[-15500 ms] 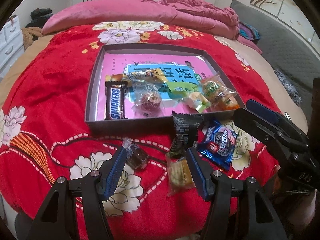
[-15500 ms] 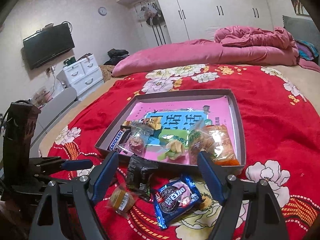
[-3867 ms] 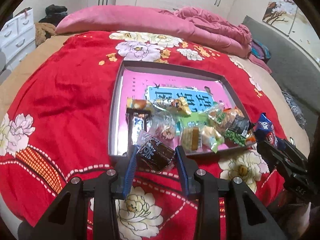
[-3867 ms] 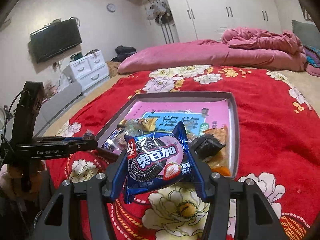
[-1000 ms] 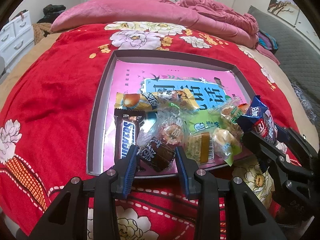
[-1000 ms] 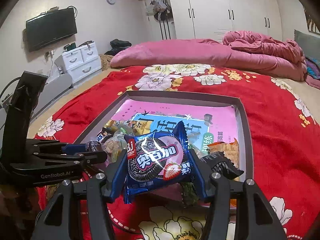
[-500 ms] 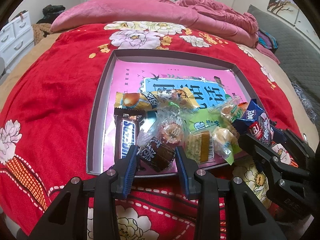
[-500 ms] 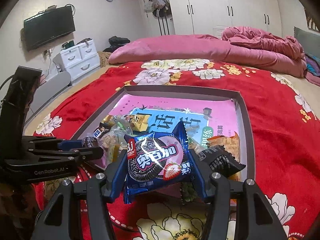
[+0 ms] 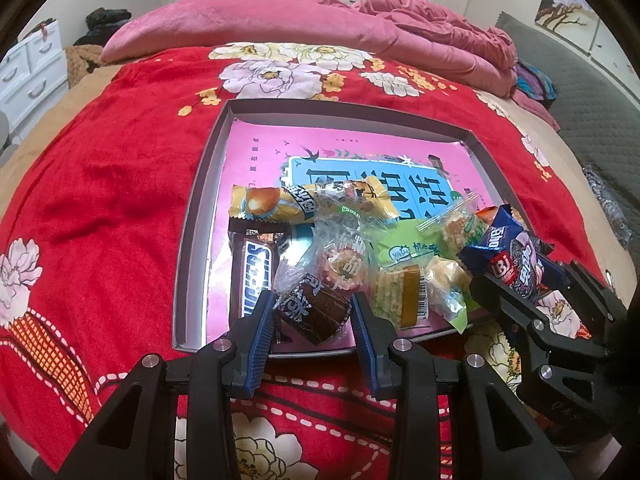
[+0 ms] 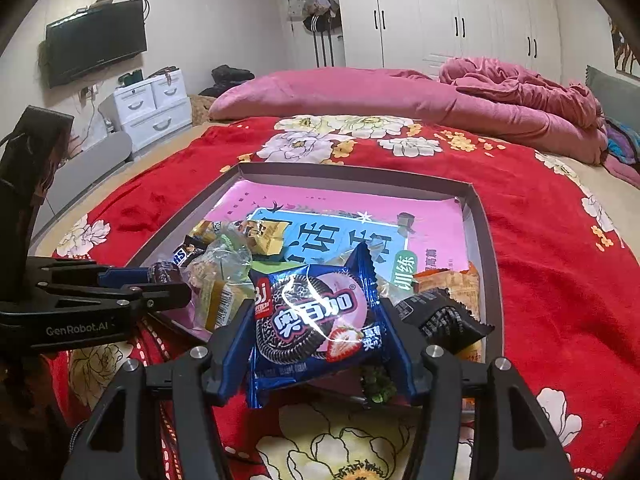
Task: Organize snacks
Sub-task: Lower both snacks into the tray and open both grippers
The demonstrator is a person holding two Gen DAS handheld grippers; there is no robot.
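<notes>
A shallow grey box [image 9: 200,216] with a pink printed floor lies on the red flowered bedspread and holds several snacks: a Snickers bar [image 9: 256,276], a yellow packet [image 9: 276,210], a clear-wrapped pastry [image 9: 344,266] and a black packet [image 10: 440,316]. My left gripper [image 9: 312,316] is shut on a brown wrapped cake [image 9: 314,308] over the box's near edge. My right gripper [image 10: 316,332] is shut on a blue Oreo packet [image 10: 316,316], held above the box's near right part; it also shows in the left wrist view [image 9: 512,260].
The box rim [image 10: 490,264] stands a little above the bedspread. A pink quilt [image 9: 280,20] and pillows lie at the far end of the bed. White drawers [image 10: 152,108] and a wall TV [image 10: 94,40] are off to the left.
Both grippers have edged forward over the box's near edge with their snacks still held. The snacks in the box have not moved.
</notes>
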